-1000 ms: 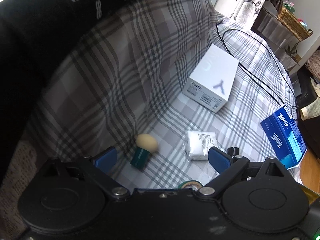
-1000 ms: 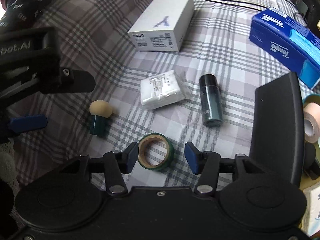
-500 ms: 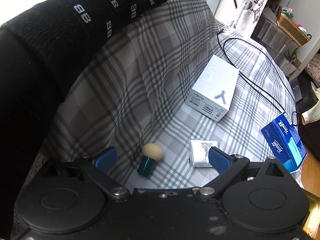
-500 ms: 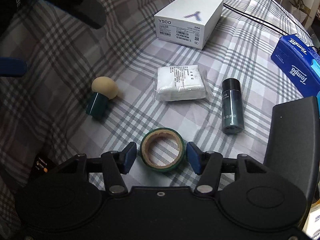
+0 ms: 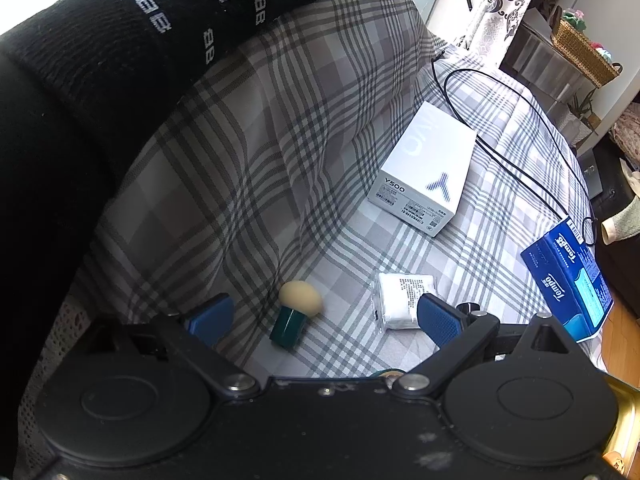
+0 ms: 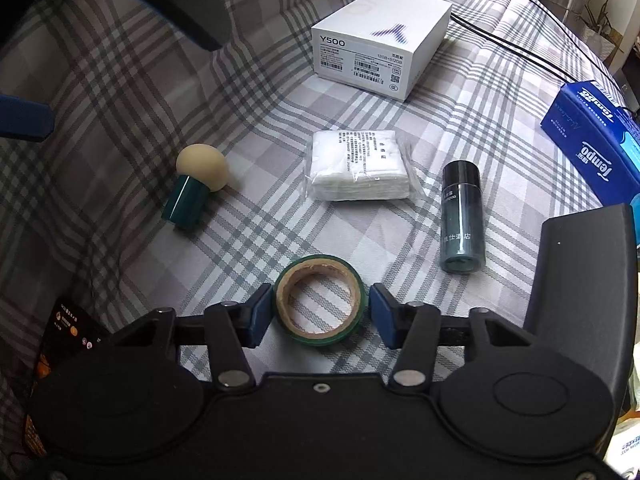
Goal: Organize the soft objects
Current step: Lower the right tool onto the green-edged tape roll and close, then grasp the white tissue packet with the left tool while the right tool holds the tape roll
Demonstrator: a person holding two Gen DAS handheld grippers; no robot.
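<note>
Right tongs (image 6: 320, 312) lowered, closing around tape roll (image 6: 320, 300) | contact unclear

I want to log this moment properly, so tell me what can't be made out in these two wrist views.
- Green tape roll: left wrist view, only a sliver shows above the gripper body.
- Dark bottle: left wrist view, mostly hidden by the left gripper's finger.
- Small print on the cotton pad pack: right wrist view, too small.
- Phone: right wrist view, cut by the right gripper's body.

Plaid bedcover (image 6: 120, 128): tape roll (image 6: 320, 300), cotton pack (image 6: 360, 166), bottle (image 6: 461, 216), white box (image 6: 380, 40).
</note>
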